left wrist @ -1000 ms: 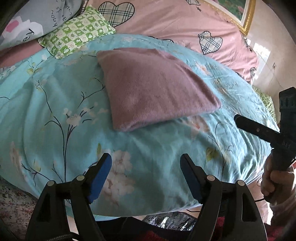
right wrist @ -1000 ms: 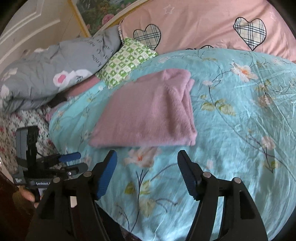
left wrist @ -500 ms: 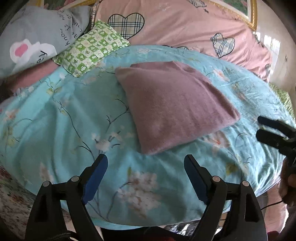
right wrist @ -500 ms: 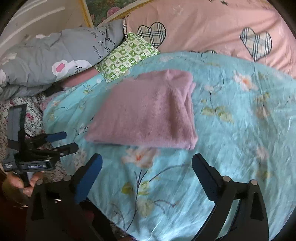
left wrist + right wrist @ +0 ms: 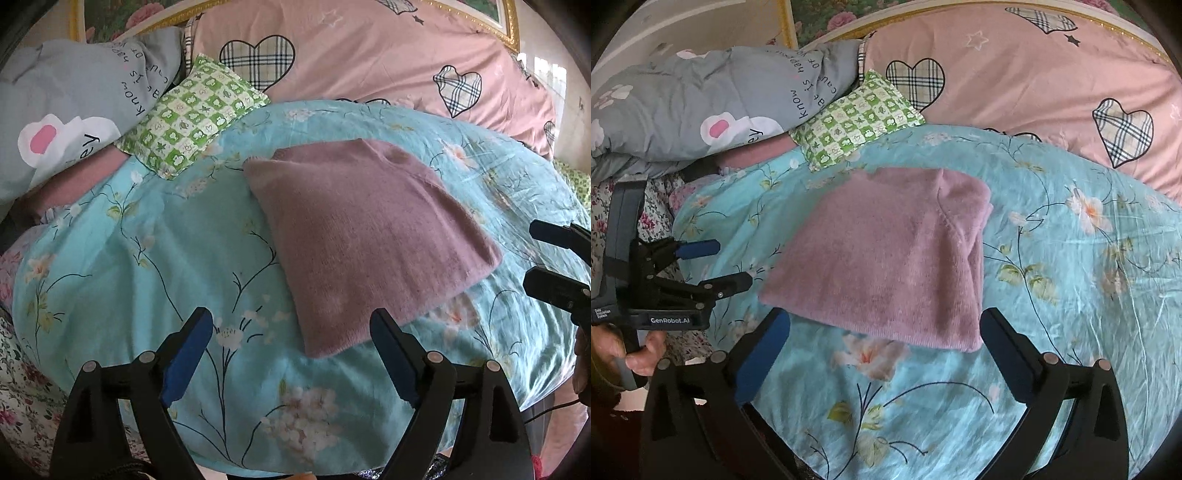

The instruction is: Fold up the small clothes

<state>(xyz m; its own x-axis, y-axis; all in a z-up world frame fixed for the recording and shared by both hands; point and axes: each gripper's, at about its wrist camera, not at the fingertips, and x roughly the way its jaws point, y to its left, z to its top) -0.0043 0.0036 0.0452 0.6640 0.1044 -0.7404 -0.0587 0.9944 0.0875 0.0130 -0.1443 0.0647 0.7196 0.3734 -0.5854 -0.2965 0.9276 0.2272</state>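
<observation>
A mauve knitted garment (image 5: 365, 236) lies folded into a rough rectangle on the turquoise floral quilt (image 5: 147, 266); it also shows in the right wrist view (image 5: 886, 254). My left gripper (image 5: 291, 332) is open and empty, hovering just short of the garment's near corner. My right gripper (image 5: 886, 328) is open and empty, its jaws spread wide just in front of the garment's near edge. Each gripper shows in the other's view: the left one (image 5: 716, 262) at the quilt's left edge, the right one (image 5: 546, 258) at the right edge.
A green checked pillow (image 5: 192, 114) lies behind the garment, beside a grey printed quilt (image 5: 74, 103) and a pink heart-print cover (image 5: 369, 51). A gold-framed headboard (image 5: 820, 18) rises at the back. A dark floral sheet (image 5: 18, 369) lies low on the left.
Both grippers have come closer to the folded garment and tilted up toward the headboard. The right gripper's jaws have spread wider. The garment has not moved.
</observation>
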